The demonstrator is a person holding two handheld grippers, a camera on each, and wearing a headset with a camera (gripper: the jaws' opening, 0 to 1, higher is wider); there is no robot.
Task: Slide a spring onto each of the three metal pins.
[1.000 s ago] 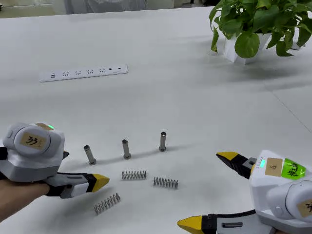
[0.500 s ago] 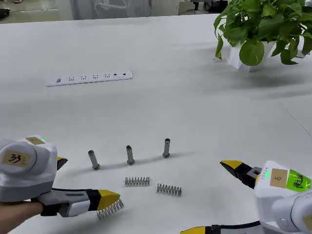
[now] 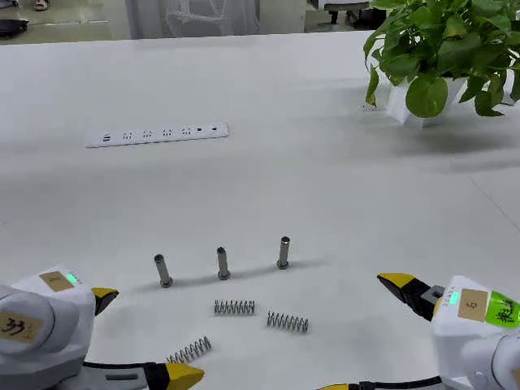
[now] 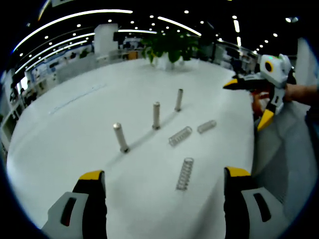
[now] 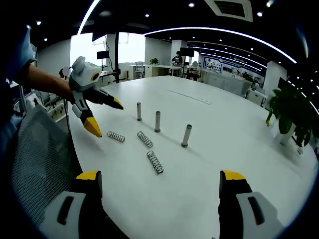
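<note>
we hold the left gripper (image 4: 164,173) and right gripper (image 5: 160,175) with jaws apart; a spring (image 4: 185,173) lies between our left jaws, pins (image 4: 156,114) beyond.

White table (image 3: 325,187); a flat white strip (image 3: 157,134) of sockets lies at its far left; a plant (image 3: 398,106) in a white pot stands at the far right. Nearer the front, a left pin (image 3: 162,270), middle pin (image 3: 222,263) and right pin (image 3: 283,252) stand upright in a row, apart; before them, on their sides, lie a left spring (image 3: 189,351), slanted and nearest; a middle spring (image 3: 234,307); a right spring (image 3: 288,322) near it; all apart from the pins.
</note>
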